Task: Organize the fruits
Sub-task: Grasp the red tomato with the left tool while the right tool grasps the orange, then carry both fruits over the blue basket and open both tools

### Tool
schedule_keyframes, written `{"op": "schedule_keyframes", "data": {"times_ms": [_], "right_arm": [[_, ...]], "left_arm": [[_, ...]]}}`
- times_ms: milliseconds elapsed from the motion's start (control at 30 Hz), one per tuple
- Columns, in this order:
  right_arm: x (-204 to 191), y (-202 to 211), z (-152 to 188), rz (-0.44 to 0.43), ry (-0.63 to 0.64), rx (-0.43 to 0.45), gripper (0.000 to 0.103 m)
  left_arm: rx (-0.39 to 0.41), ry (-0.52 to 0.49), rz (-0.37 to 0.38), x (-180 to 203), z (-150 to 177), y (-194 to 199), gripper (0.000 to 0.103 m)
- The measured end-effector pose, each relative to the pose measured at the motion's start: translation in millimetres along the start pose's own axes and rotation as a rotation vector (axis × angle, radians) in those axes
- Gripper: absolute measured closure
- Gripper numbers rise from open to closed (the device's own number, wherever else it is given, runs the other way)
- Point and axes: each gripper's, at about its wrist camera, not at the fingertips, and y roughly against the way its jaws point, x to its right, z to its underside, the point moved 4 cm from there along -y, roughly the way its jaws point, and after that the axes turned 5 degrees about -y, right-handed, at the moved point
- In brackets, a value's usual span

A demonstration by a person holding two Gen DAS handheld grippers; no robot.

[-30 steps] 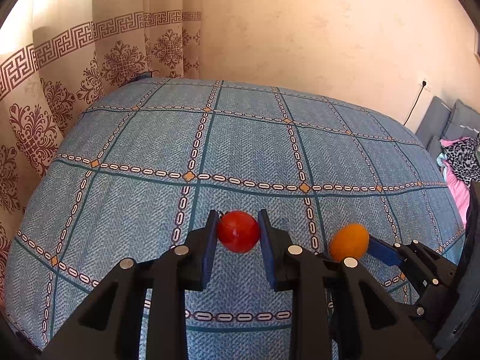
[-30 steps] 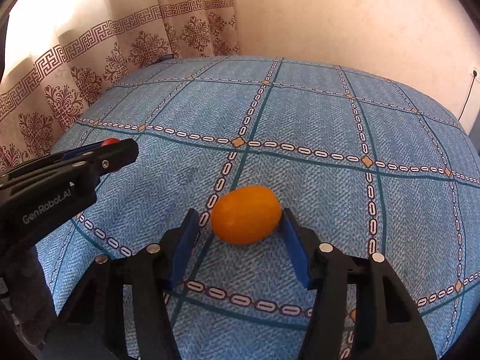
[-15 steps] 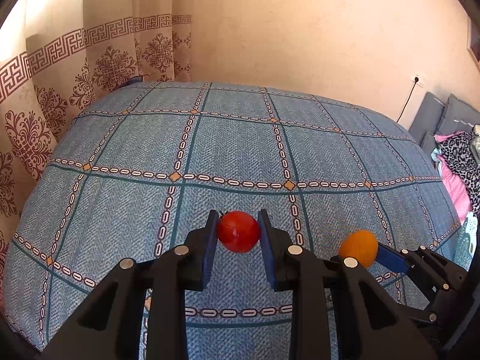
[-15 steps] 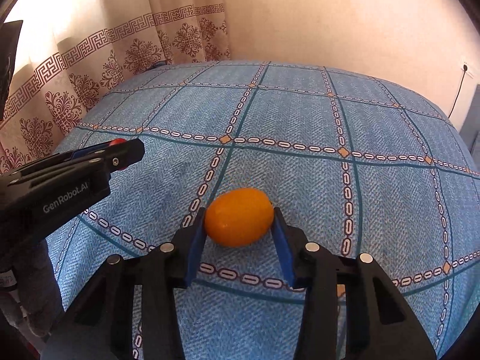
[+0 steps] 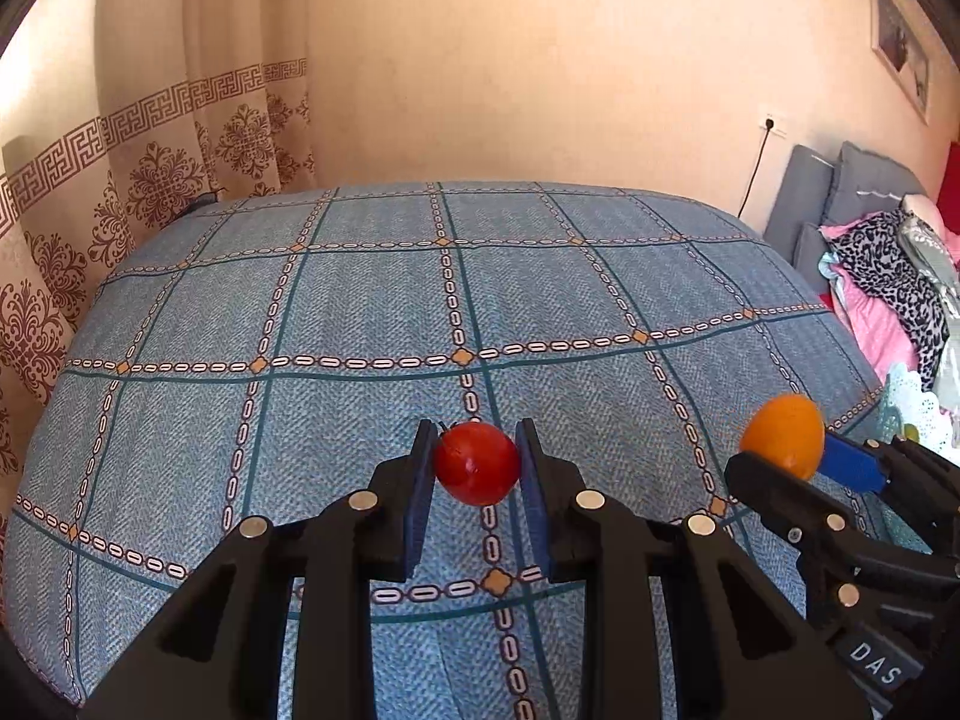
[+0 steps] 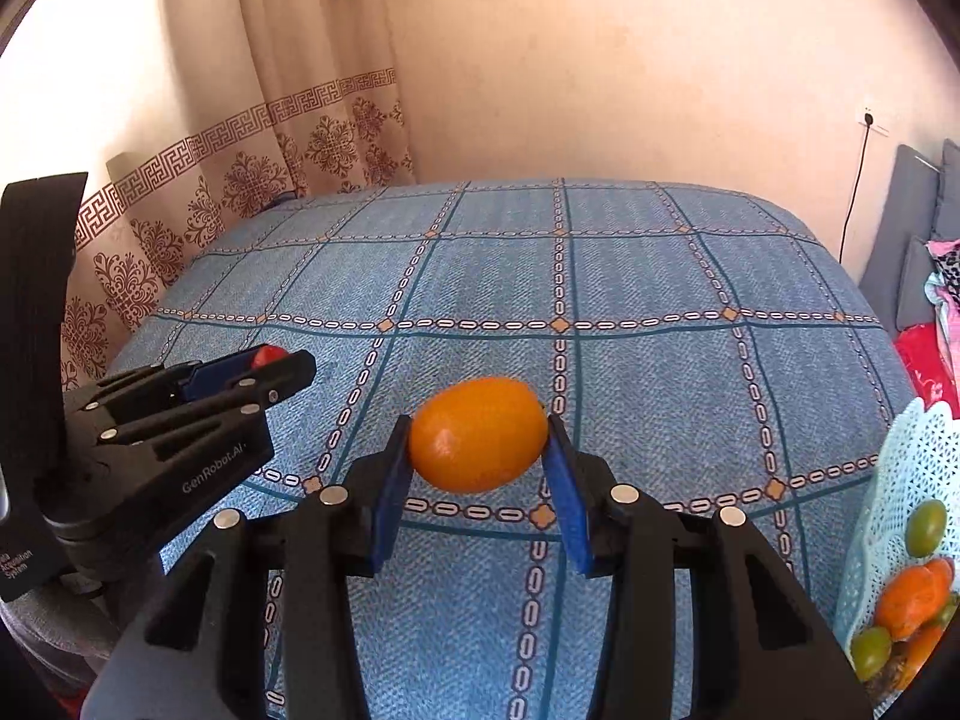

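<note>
My left gripper (image 5: pixel 475 462) is shut on a small red fruit (image 5: pixel 477 463) and holds it above the blue patterned bedspread (image 5: pixel 372 300). My right gripper (image 6: pixel 478 450) is shut on an oval orange fruit (image 6: pixel 478 433), also lifted off the bed. In the left wrist view the right gripper (image 5: pixel 798 462) shows at the right with the orange fruit (image 5: pixel 781 433). In the right wrist view the left gripper (image 6: pixel 264 369) shows at the left, with only a sliver of the red fruit (image 6: pixel 268 354) visible.
A pale blue lace-edged basket (image 6: pixel 900 480) at the bed's right edge holds green and orange fruits (image 6: pixel 915 597). Patterned curtains (image 5: pixel 150 180) hang on the left. Grey cushions and piled clothes (image 5: pixel 882 276) lie to the right. A wall stands behind the bed.
Both grippers have risen and pulled back from the bed, each carrying its fruit. The right gripper closed on the orange fruit. The basket has come into view at the right.
</note>
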Motion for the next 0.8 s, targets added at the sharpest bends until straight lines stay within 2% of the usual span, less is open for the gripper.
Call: {"op": "schedule_keyframes", "data": {"times_ms": [267, 633, 800], "right_arm": [[31.7, 39.2, 3.9, 0.037, -0.064, 0.057, 0.059], [85.4, 91.2, 22.1, 0.122, -0.159, 0.112, 0.059], [123.4, 122.8, 36.5, 0.182, -0.216, 0.139, 0.059]], "left_arm": [[0.001, -0.046, 0.077, 30.3, 2.8, 6.4, 0.076], [0.018, -0.126, 0.113, 65.2, 8.4, 17.0, 0.076], [0.025, -0.161, 0.135, 81.9, 10.1, 22.9, 0.076]]}}
